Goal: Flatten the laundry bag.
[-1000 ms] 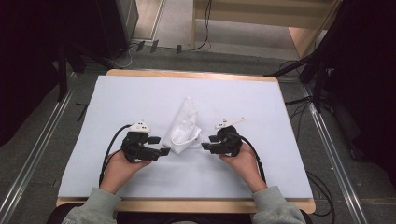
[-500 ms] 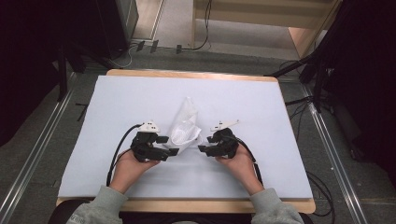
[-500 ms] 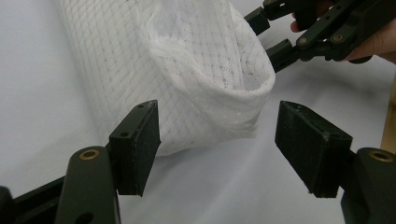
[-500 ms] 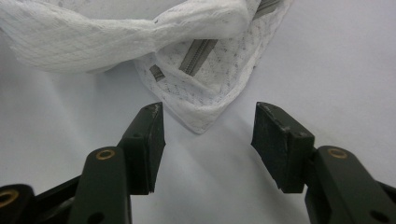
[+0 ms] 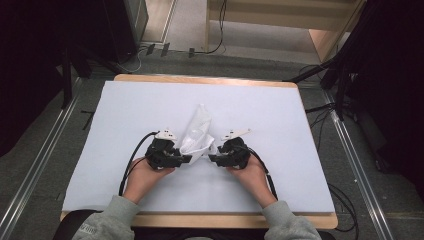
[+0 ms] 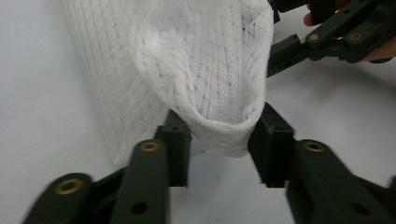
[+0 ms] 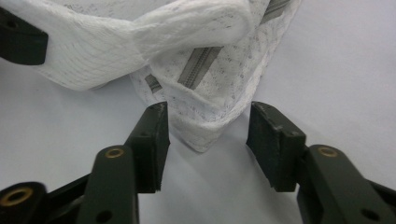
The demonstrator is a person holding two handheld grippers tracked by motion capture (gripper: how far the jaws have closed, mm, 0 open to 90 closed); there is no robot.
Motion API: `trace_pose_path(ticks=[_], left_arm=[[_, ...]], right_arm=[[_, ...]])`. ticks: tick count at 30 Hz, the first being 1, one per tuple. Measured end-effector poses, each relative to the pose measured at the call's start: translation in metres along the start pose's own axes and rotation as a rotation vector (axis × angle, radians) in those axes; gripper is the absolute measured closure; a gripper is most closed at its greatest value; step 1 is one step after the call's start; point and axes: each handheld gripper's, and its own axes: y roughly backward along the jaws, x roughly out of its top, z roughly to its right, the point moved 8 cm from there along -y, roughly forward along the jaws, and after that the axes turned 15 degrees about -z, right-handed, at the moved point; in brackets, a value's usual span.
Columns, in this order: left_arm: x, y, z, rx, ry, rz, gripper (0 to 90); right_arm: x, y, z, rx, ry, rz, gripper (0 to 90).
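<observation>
Object: white mesh zip bag point(image 5: 196, 134), crumpled, lying mid-worktop point(image 5: 280, 120) between the two grippers, its near corners toward the person.
Left gripper point(image 5: 184, 159): jaws have just been closing; in the left gripper view a rolled fold of the bag's near edge point(image 6: 219, 126) sits between the pads and touches both, so it looks pinched.
Right gripper point(image 5: 214, 158): jaws have just narrowed slightly, standing apart; a bag corner point(image 7: 205, 130) lies between them, right pad clear of it.
Why: one corner per gripper, likely to lift and spread the bag flat.
Zipper point(image 7: 198, 65): grey strip seen through the mesh.
Writing: none legible.
</observation>
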Motion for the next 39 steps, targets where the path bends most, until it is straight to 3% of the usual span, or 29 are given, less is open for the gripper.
trace_pose_path(ticks=[4,5,10,14,27,32,39], left_arm=[[0.0,0.003,-0.001,-0.033,0.018,0.01,82.0],[0.0,0.005,-0.001,-0.056,0.023,0.021,85.2],[0.001,0.014,-0.004,-0.053,0.029,0.052,86.2],[0.0,0.023,-0.011,-0.046,0.047,0.07,86.2],[-0.008,0.052,-0.041,-0.021,0.109,0.116,86.1],[-0.012,0.059,-0.05,-0.02,0.132,0.129,86.1],[-0.017,0.065,-0.063,-0.013,0.169,0.137,86.0]], right_arm=[[0.001,-0.001,0.001,-0.012,0.003,0.007,59.8],[0.001,-0.001,-0.001,-0.013,0.0,0.003,66.2],[0.002,-0.002,-0.001,-0.025,0.013,0.0,76.9],[0.0,-0.001,0.002,-0.008,-0.019,-0.013,85.0],[0.001,0.011,0.012,0.003,-0.052,-0.007,86.8],[0.0,0.016,0.017,0.017,-0.082,-0.007,86.9],[0.0,0.023,0.023,0.015,-0.082,-0.002,86.9]])
